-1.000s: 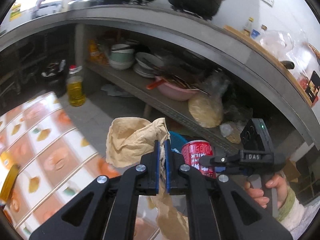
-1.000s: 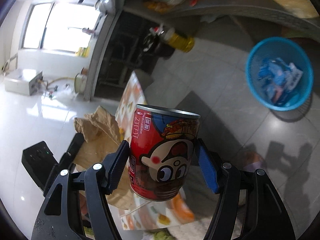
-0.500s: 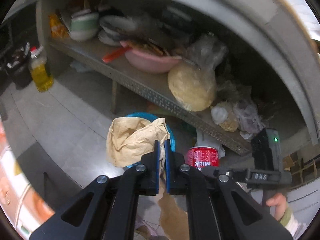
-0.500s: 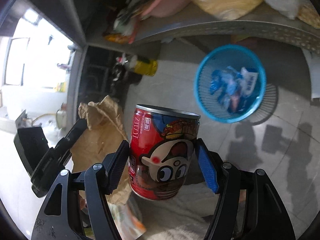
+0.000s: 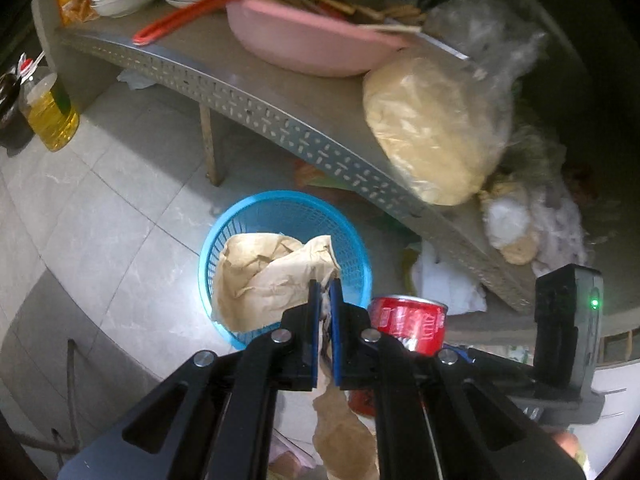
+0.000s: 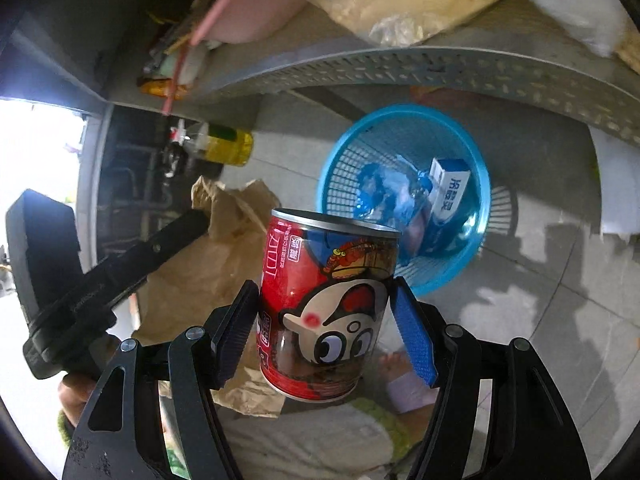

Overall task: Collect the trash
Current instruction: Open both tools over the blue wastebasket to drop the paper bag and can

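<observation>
Crumpled brown paper bag: (image 5: pixel 276 276) pinched by a fold between the pressed-together jaws of the left gripper (image 5: pixel 325 304); its bulk hangs ahead of the jaws, over the open mouth of the round blue plastic mesh basket (image 5: pixel 224 232)
Red drink can with cartoon face: (image 6: pixel 328 304) upright, long axis running up out of the jaws, clamped across its body by the spread pads of the right gripper (image 6: pixel 326 328)
Key relation: in the right wrist view the basket (image 6: pixel 332 160) lies ahead and to the right of the can, near but not beneath it; the paper sits directly above the basket, so the left hand looks nearer to a drop
Likely next: left jaws part over the basket; the can needs to travel further before release
Basket contents: blue wrappers and a small white-and-blue carton (image 6: pixel 450 188)
Surface: pale grey floor tiles (image 5: pixel 120 200), basket standing on them
Room: perforated grey metal shelf (image 5: pixel 256 112) just behind the basket, holding a pink plastic basin (image 5: pixel 308 44) and a bagged pale lump (image 5: pixel 428 132); yellow oil bottle (image 5: pixel 50 116) on the floor, well apart
</observation>
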`<action>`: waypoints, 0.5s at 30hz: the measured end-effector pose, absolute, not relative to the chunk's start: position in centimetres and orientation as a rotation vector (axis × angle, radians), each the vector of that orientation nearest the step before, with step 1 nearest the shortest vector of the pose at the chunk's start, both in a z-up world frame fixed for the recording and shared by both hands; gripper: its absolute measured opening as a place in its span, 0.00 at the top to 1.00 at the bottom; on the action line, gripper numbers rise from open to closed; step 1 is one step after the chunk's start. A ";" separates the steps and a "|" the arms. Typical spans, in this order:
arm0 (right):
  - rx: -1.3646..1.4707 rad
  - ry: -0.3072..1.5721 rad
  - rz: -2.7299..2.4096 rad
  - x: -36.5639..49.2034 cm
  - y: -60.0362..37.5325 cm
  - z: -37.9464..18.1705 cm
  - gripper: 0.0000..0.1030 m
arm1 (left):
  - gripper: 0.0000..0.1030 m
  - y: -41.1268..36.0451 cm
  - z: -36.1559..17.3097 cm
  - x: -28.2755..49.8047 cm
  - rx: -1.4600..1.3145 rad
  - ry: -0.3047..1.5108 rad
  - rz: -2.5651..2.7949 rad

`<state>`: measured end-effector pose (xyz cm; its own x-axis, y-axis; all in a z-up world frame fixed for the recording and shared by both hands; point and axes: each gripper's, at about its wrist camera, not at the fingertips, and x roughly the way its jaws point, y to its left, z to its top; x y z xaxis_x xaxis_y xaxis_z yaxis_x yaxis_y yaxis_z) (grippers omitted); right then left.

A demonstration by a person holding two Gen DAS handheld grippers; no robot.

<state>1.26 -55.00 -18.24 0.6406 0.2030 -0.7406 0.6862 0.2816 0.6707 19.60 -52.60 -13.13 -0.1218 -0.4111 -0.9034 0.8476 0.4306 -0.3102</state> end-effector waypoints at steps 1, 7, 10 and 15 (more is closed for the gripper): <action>1.272 0.874 -0.390 1.9 -55.3 -18.7 0.38 | 0.95 -53.1 -13.7 19.9 0.456 1.283 -1.128; 1.235 0.954 -0.424 5.9 -57.0 -22.5 0.38 | 0.86 -56.1 -16.7 21.4 0.486 1.294 -1.106; 1.219 1.005 -0.425 7.7 -57.7 -24.5 0.36 | 0.48 -56.8 -17.6 21.9 0.517 1.288 -1.061; 1.179 1.046 -0.461 9.1 -58.5 -26.7 0.26 | 0.45 -56.3 -16.2 22.1 0.494 1.267 -1.076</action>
<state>9.13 -58.52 -26.67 0.4807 0.2102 -0.8513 0.7698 0.3638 0.5245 22.13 -56.27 -16.19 -0.0679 -0.3704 -0.9264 0.8543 0.4581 -0.2457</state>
